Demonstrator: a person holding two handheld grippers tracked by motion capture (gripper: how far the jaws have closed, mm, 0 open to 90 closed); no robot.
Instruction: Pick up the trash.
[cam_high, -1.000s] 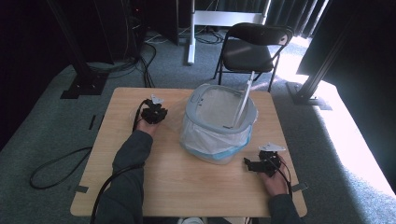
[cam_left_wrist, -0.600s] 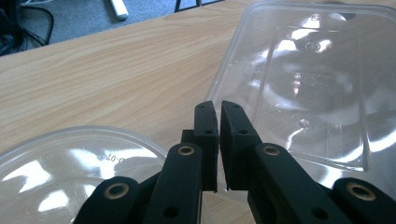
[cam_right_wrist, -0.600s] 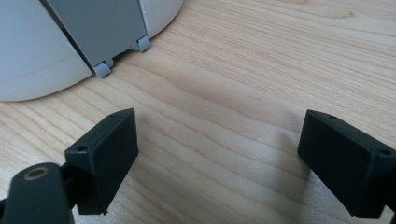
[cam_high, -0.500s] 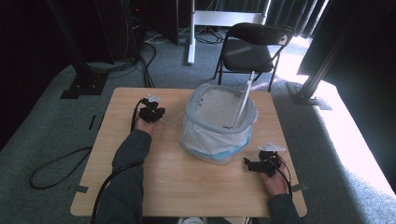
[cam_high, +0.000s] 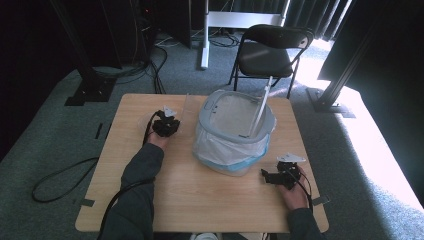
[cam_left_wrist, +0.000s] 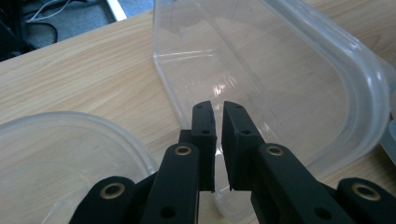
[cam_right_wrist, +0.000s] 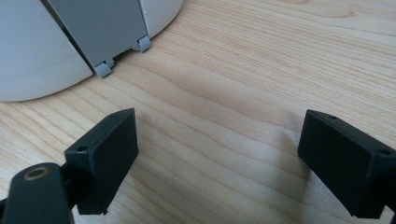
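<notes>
The left hand-held gripper (cam_left_wrist: 215, 128) is pinching the thin wall of a clear rectangular plastic container (cam_left_wrist: 299, 88), its black jaws nearly together after just reopening a little, with the wall's edge between them. That container is standing tilted on its side on the light wooden tabletop (cam_left_wrist: 88, 70), its open side facing the camera on the gripper. A round clear plastic lid or bowl (cam_left_wrist: 56, 158) is lying just beside it, near the jaws. In the high view this left hand-held gripper (cam_high: 166, 125) is sitting at the far left part of the tabletop (cam_high: 210, 200). At the centre a grey bin with a clear liner bag (cam_high: 234, 132) is standing. The right hand-held gripper (cam_right_wrist: 217, 154) is resting near the bin's base (cam_right_wrist: 42, 60), jaws spread wide, gripping nothing.
</notes>
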